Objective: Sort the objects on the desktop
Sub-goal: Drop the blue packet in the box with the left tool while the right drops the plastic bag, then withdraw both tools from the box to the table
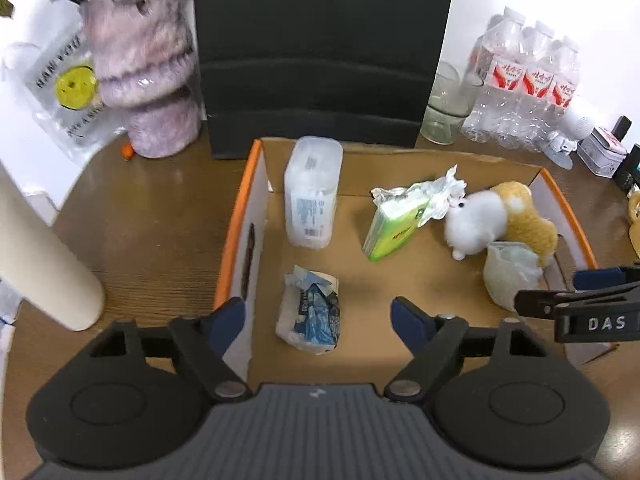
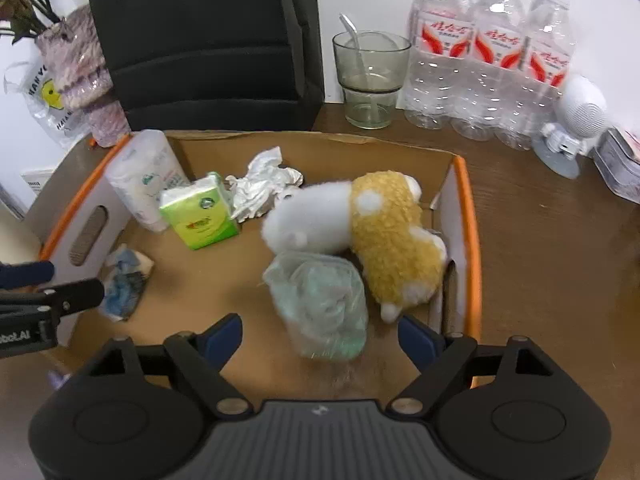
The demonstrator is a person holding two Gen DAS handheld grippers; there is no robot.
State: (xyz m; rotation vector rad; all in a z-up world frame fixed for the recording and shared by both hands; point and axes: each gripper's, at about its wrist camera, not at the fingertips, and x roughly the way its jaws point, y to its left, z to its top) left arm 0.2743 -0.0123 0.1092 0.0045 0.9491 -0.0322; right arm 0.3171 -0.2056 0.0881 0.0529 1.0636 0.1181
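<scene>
A brown wooden bench carries an open cardboard box with orange rims. Behind the box stands a black chair back, with a fuzzy pink vase to its left. To the right stand 3 water bottles and a glass holding a straw.

Inside the box, a white and tan plush lies against the right wall. A pale bag touches its near side. A clear tub stands upright at the back left, a green tissue pack stands near the middle, crumpled foil lies behind it, and a blue and white packet lies near the left wall.

The left hand-held gripper hovers wide open over the packet, holding nothing. The right hand-held gripper hovers wide open around the bag, pads clear.

Only the right view shows the straw; only the left shows a cream cylinder on the bench.
</scene>
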